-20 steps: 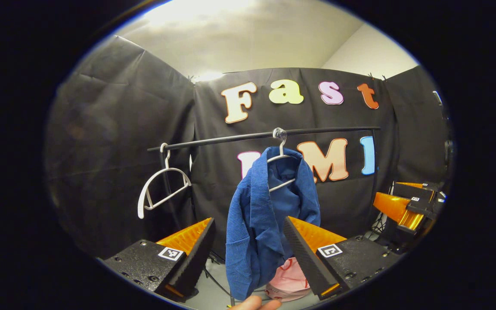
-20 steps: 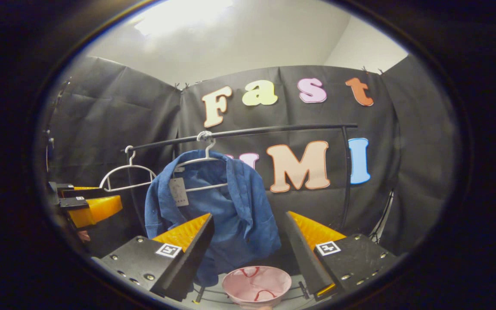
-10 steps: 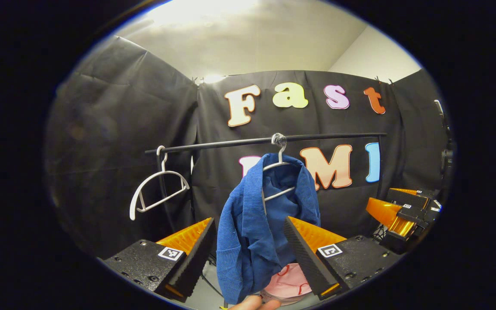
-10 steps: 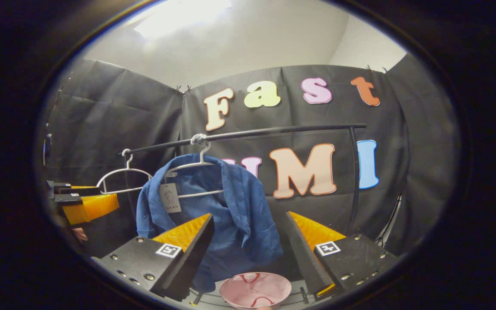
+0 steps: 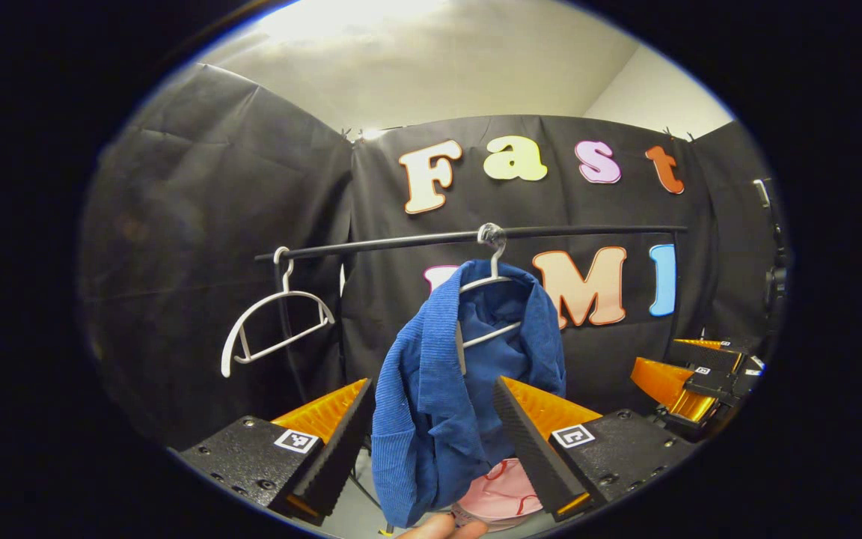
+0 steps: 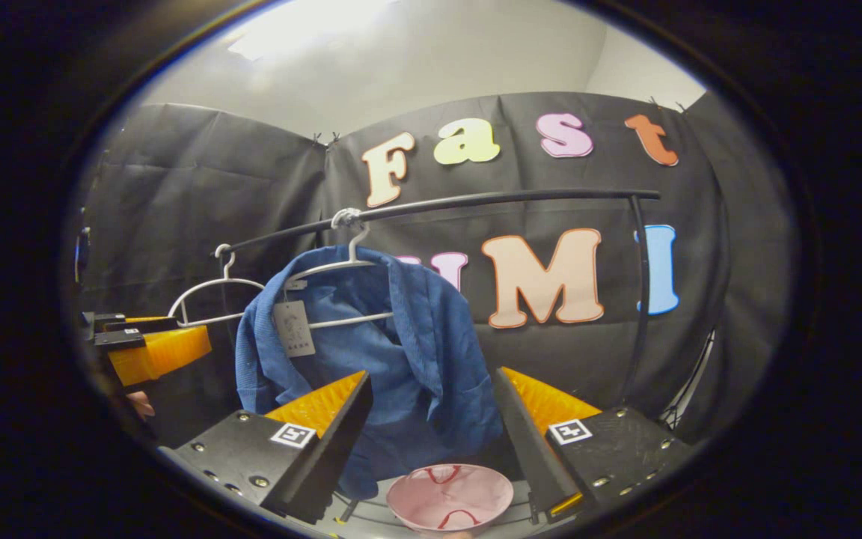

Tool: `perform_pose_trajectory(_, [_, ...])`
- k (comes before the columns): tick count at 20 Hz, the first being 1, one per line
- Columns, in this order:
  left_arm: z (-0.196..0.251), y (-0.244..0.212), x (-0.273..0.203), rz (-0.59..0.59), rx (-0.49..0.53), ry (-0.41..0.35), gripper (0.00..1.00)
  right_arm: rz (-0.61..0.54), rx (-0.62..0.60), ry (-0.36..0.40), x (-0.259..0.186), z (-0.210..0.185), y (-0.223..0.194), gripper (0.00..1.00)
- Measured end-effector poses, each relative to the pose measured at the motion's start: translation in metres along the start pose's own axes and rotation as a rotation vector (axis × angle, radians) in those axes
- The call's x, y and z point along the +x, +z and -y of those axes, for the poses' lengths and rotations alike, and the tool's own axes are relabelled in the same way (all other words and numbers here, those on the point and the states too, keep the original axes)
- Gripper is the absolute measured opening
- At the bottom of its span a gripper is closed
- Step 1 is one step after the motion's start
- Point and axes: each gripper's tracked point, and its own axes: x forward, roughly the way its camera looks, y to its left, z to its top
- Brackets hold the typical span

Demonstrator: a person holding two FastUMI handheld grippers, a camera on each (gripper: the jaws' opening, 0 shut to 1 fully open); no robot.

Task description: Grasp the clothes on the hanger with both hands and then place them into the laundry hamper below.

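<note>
A blue shirt hangs on a white hanger from a black rail. Below it sits a pink hamper. My left gripper is open, its fingers on either side of the shirt but short of it. My right gripper is open too, with the shirt farther off between its fingers. The left gripper view has the right gripper at the right edge. The right gripper view has the left gripper at the left edge.
A second, bare white hanger hangs near the rail's left end. The rail's black upright stands at the right. Black cloth walls close the booth on three sides. A fingertip shows at the bottom edge.
Both grippers have drifted slightly toward the shirt, which hangs a little larger and lower-left in the left gripper view. The jaws stay open; the shirt stays on its hanger.
</note>
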Motion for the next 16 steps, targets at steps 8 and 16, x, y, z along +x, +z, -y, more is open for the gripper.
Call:
perform_pose_trajectory(8, [0.021, -0.026, 0.022, -0.069, -0.014, 0.031, 1.0, 0.004, -0.014, 0.052, 0.032, -0.001, -0.007, 0.97])
perform_pose_trajectory(16, [0.034, -0.035, 0.064, -0.031, 0.001, 0.111, 0.97, 0.01, -0.042, 0.089, 0.073, 0.003, -0.021, 0.98])
